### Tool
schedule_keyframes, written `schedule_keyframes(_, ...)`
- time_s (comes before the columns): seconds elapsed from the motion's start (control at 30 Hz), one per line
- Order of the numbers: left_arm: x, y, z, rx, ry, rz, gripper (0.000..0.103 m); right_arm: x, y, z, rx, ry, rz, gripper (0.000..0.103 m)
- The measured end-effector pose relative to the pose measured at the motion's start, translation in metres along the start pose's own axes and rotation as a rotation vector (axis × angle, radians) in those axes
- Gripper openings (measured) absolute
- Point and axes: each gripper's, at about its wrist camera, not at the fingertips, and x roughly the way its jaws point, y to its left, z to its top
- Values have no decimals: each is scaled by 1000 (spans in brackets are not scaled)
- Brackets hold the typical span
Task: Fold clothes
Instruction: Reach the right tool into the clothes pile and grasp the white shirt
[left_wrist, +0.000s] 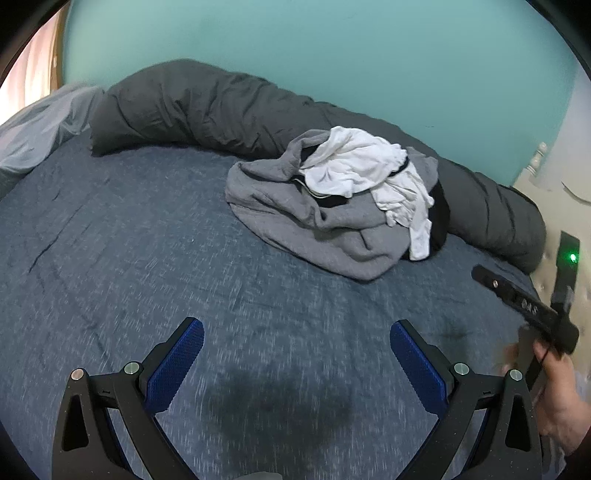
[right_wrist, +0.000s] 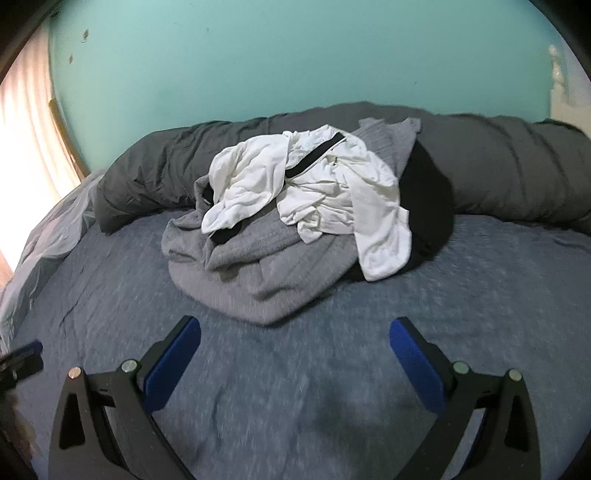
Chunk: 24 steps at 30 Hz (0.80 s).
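Clothes pile (right_wrist: 291, 225) — grey garment (right_wrist: 258, 269) under white one (right_wrist: 317, 188), black piece (right_wrist: 428, 206) at right — heaped on bed (right_wrist: 332, 369) against rolled dark duvet (right_wrist: 517, 162). Left tool (left_wrist: 296, 347) and right tool (right_wrist: 295, 345) — both released, jaws spread, empty, above bare sheet, short of pile.

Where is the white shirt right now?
In both views the white shirt lies crumpled on top of the grey garment, on the bed before the dark rolled duvet.
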Motion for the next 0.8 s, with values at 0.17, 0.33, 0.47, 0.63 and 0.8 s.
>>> schedule_keyframes(0.17,23,12,20,-12,6,9,103,54,0,38,-41,28,-29,102)
schedule_keyframes(0.33,41,30,33,-43,10,17,103,101,-3,69,-46,49,-47,98)
schedule_keyframes(0.47,55,42,33,-53,24,24,103,138,-8,87,-21,70,-60,90)
schedule_keyframes(0.63,74,54,23,-60,60,22,103,172,-12,98,9,76,-52,85)
schedule_keyframes(0.8,85,67,13,-90,76,20,103,193,-10,98,-16,103,-48,36)
